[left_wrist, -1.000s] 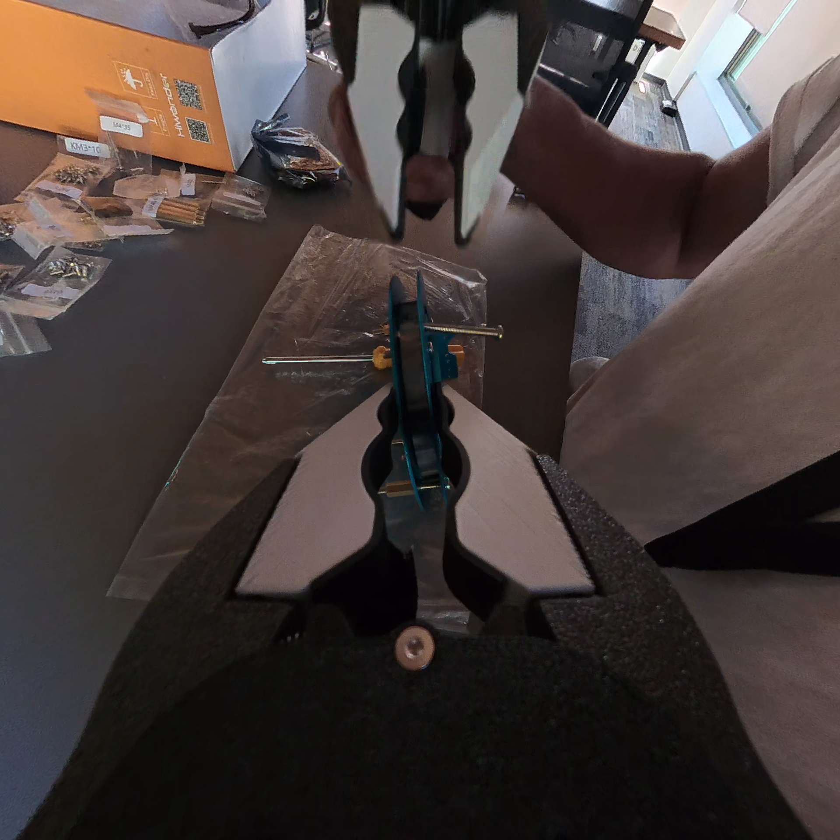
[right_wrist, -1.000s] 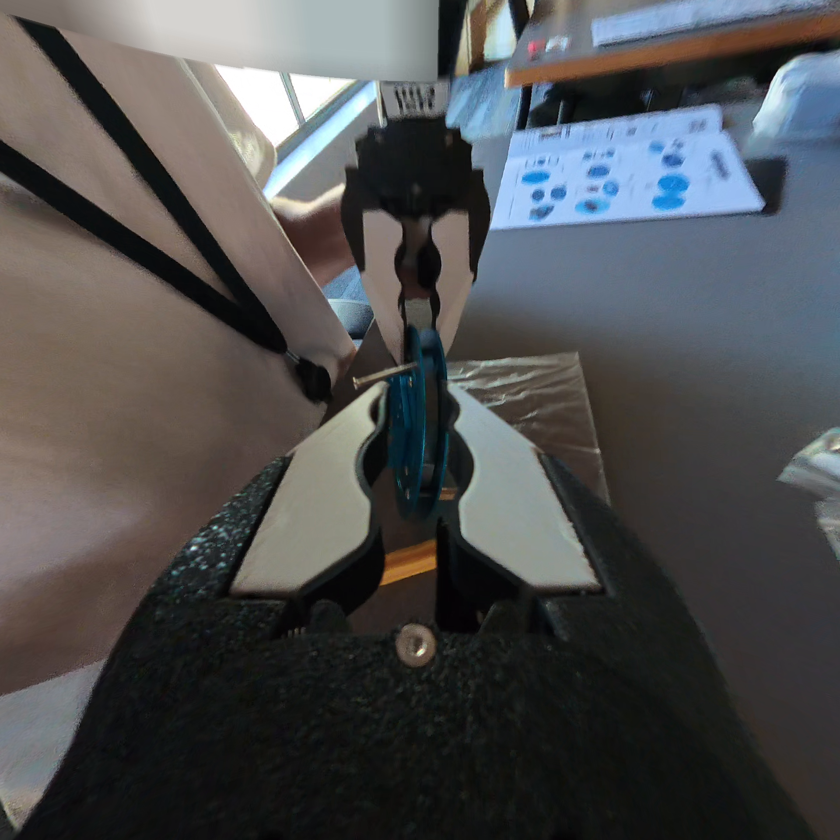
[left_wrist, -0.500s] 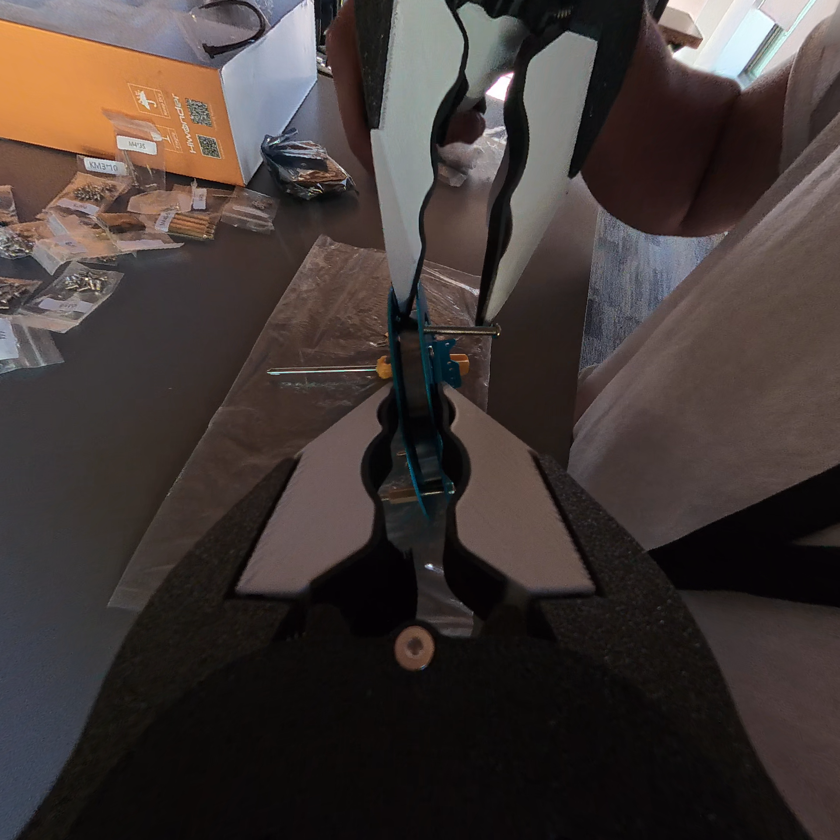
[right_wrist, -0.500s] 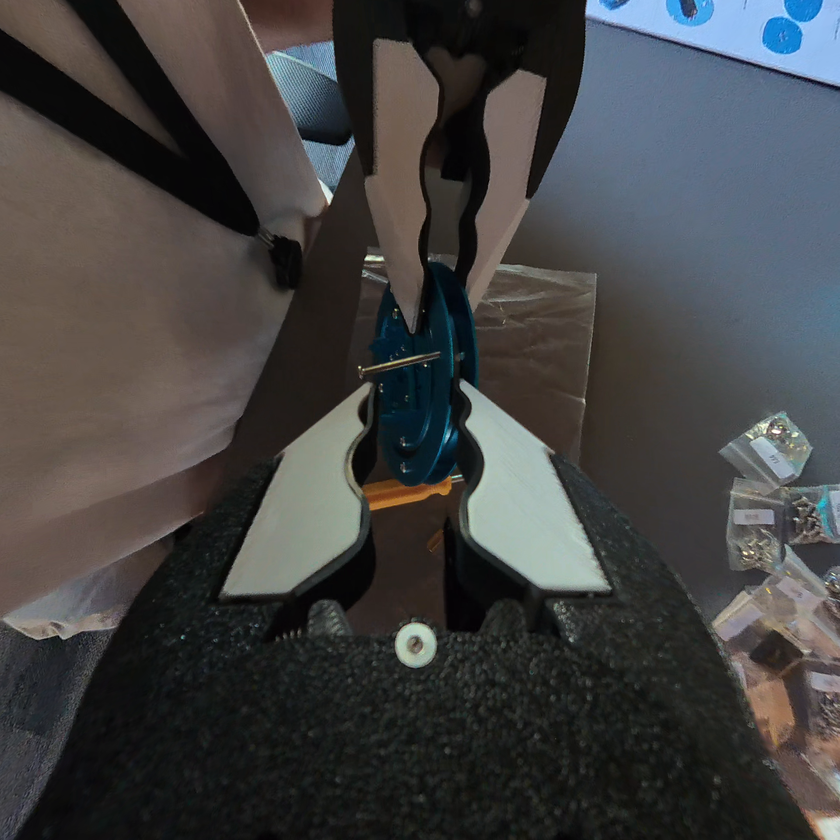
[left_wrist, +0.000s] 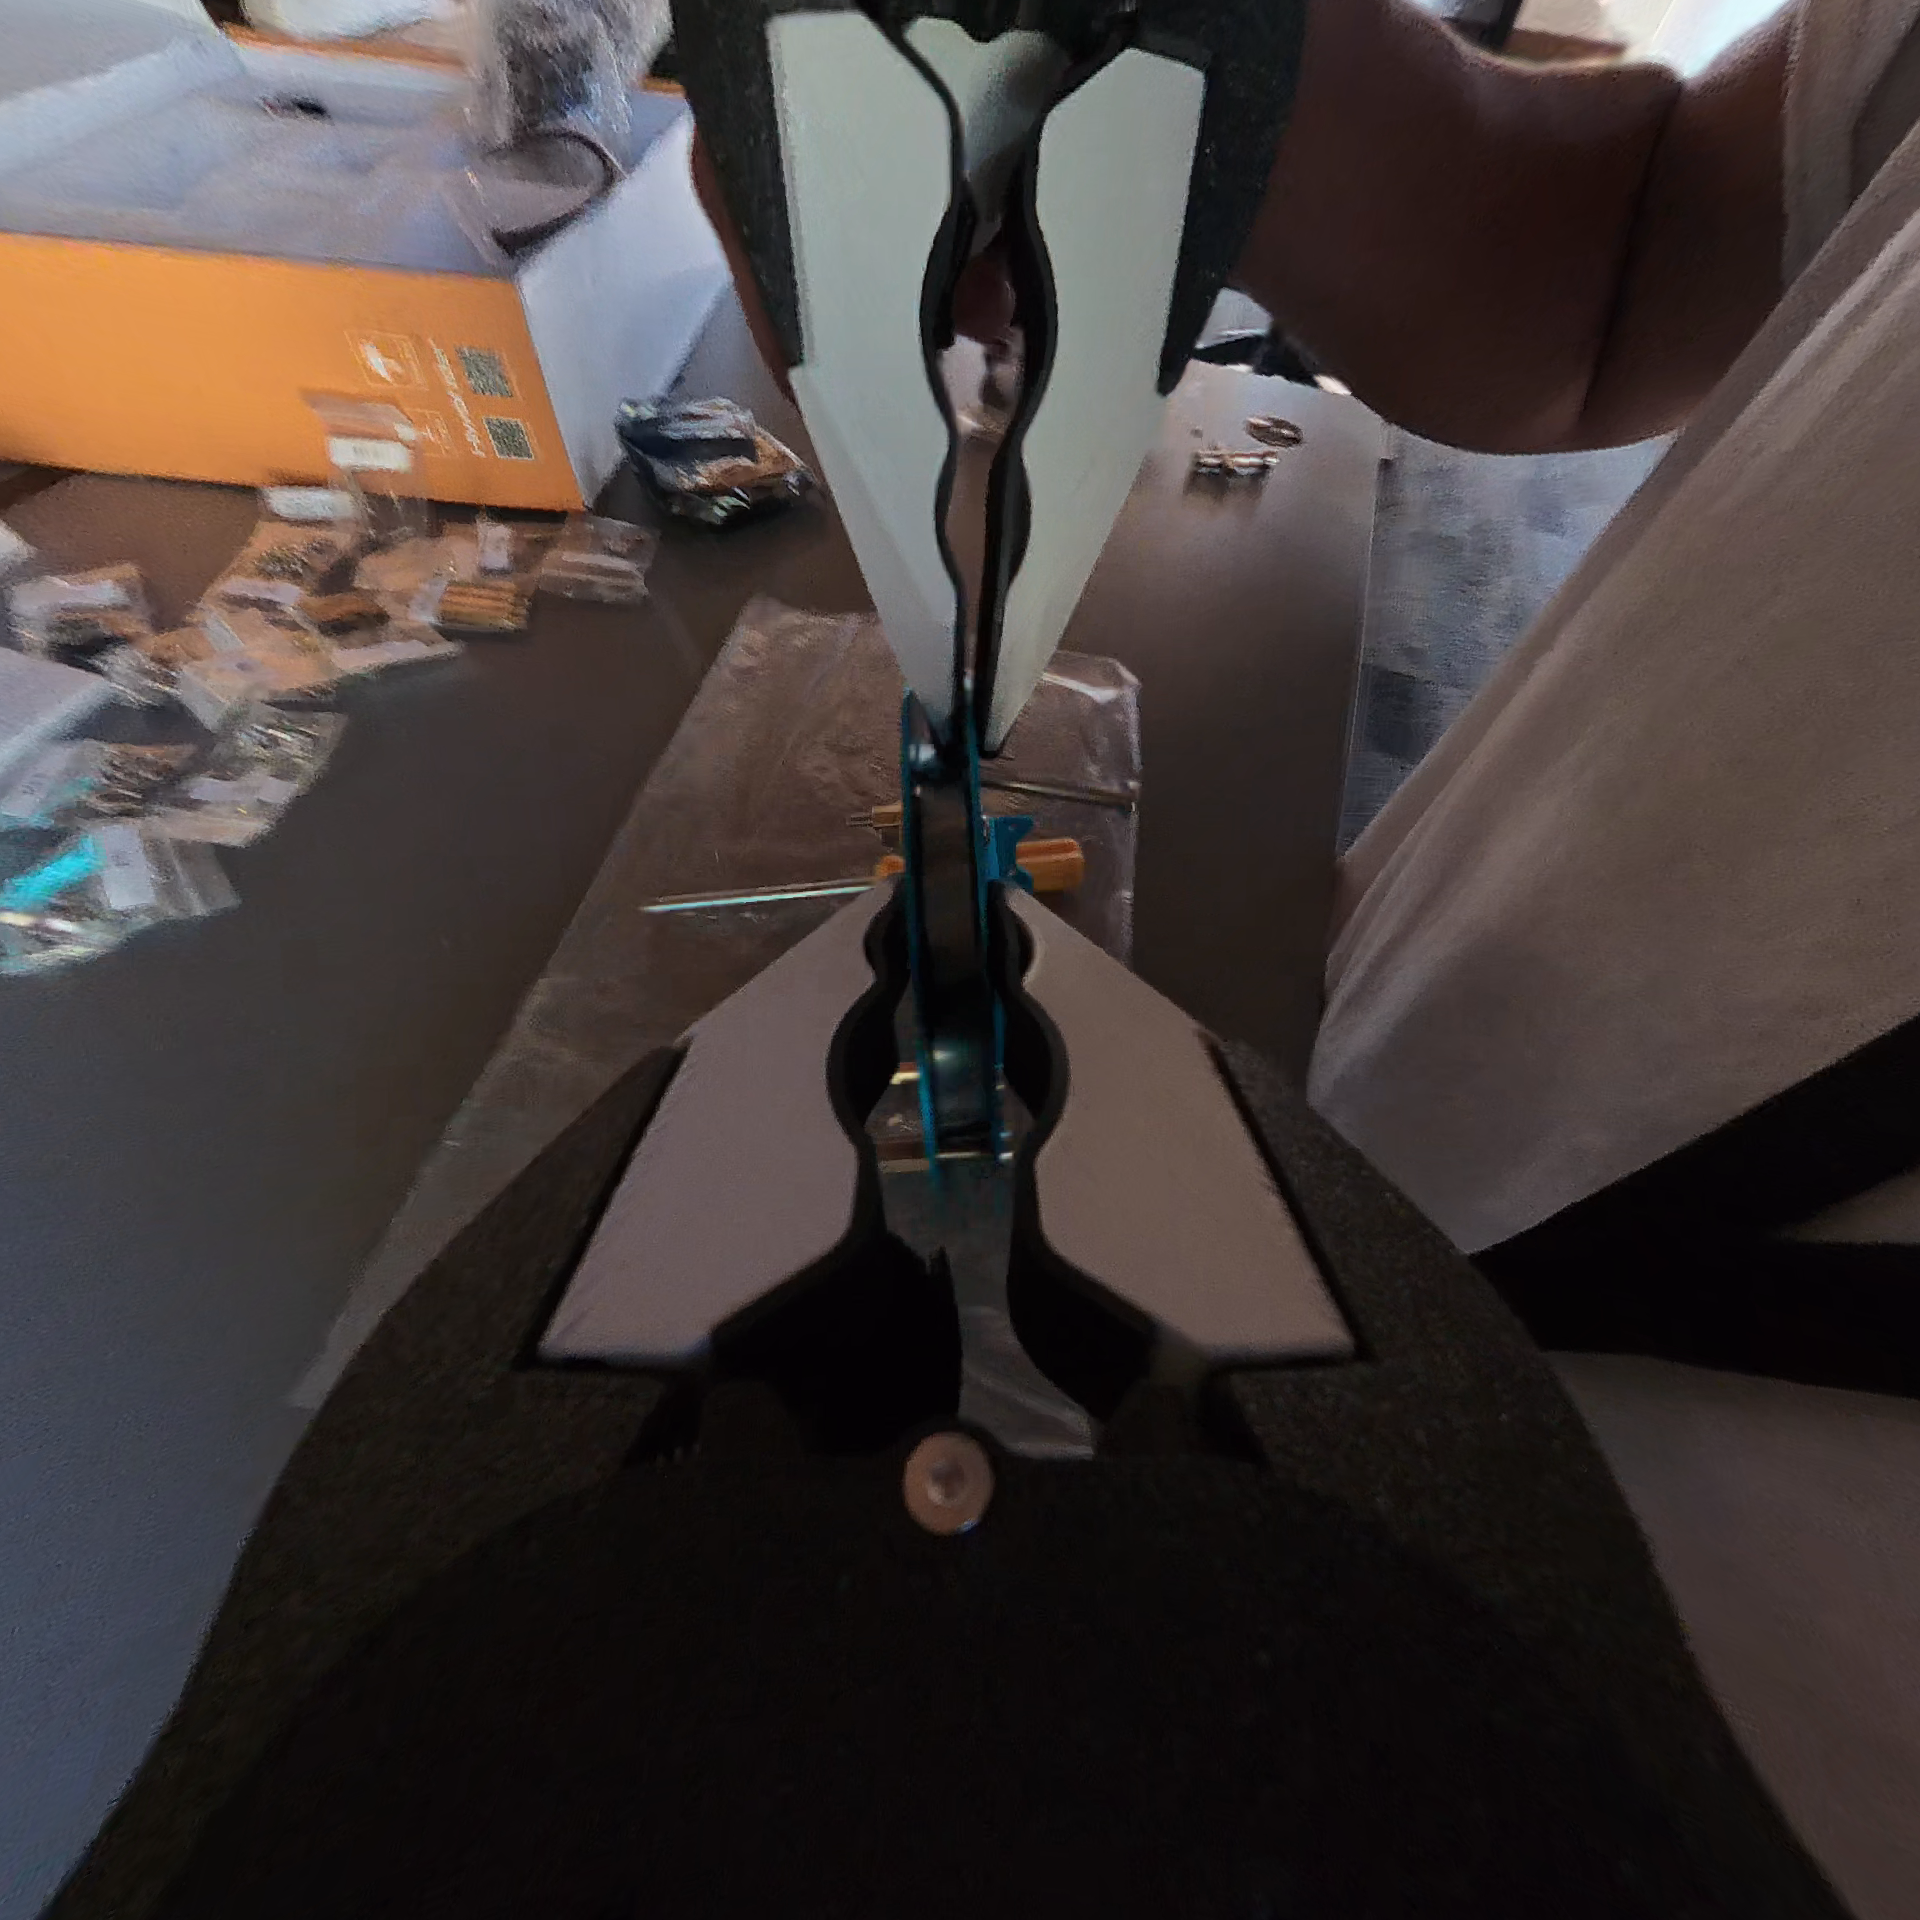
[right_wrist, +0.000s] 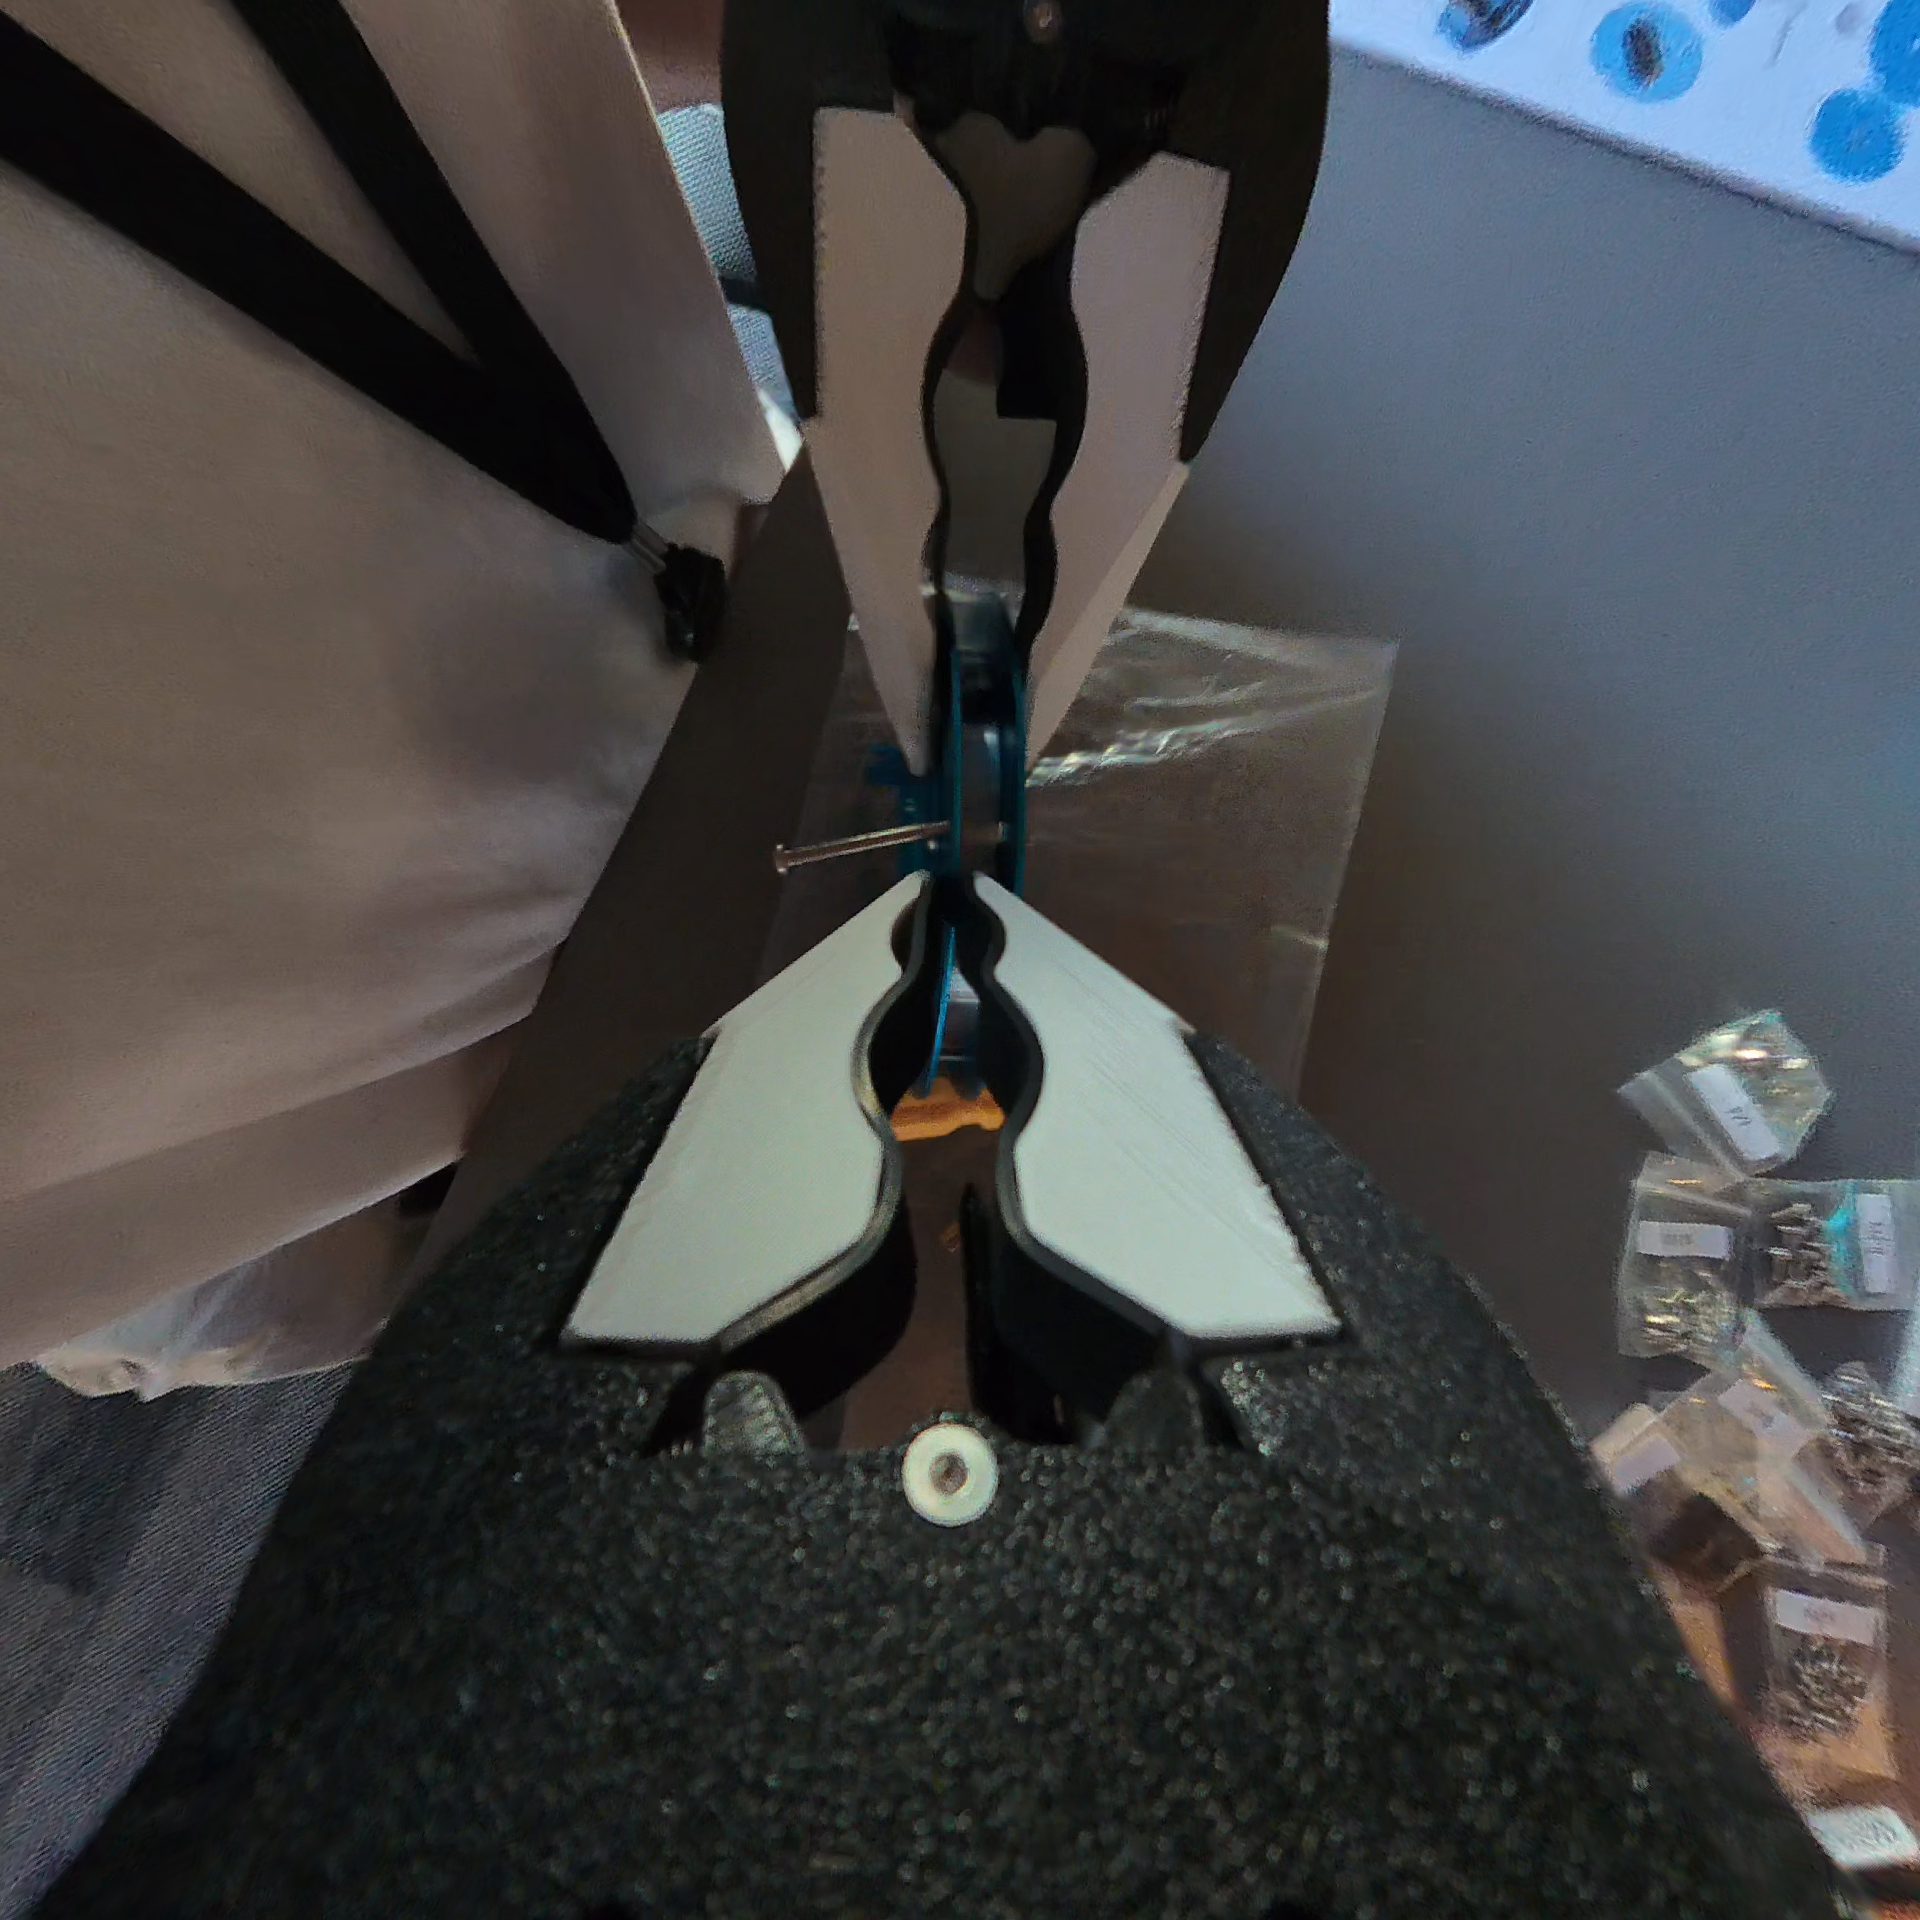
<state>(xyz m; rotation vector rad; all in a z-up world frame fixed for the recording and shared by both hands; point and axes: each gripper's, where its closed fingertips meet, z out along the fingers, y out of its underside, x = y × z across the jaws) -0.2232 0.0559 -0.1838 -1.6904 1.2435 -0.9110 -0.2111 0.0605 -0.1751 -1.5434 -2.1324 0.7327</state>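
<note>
A blue metal wheel (left_wrist: 940, 935) made of two thin discs is held edge-on above a clear plastic bag (left_wrist: 790, 727) on the dark table. My left gripper (left_wrist: 951, 904) is shut on its near rim. My right gripper (left_wrist: 961, 727) reaches in from the opposite side and is shut on the far rim. In the right wrist view my right gripper (right_wrist: 951, 883) pinches one blue disc, and the left gripper (right_wrist: 971, 748) grips the wheel (right_wrist: 982, 769) from above. A long screw (right_wrist: 862, 844) sticks out sideways from the wheel. An orange-handled screwdriver (left_wrist: 1039, 857) lies on the bag beneath.
An orange and white box (left_wrist: 260, 364) stands at the back left, with several small bags of screws (left_wrist: 260, 644) and a dark bag (left_wrist: 707, 457) before it. More screw bags (right_wrist: 1766, 1247) lie right. A printed sheet (right_wrist: 1766, 83) lies beyond. A person's torso (left_wrist: 1662, 831) is close. My two grippers' fingertips are within a few centimetres of each other.
My right gripper came in toward the wheel and closed its fingers on the far rim. The left gripper kept its hold and both views shifted slightly.
</note>
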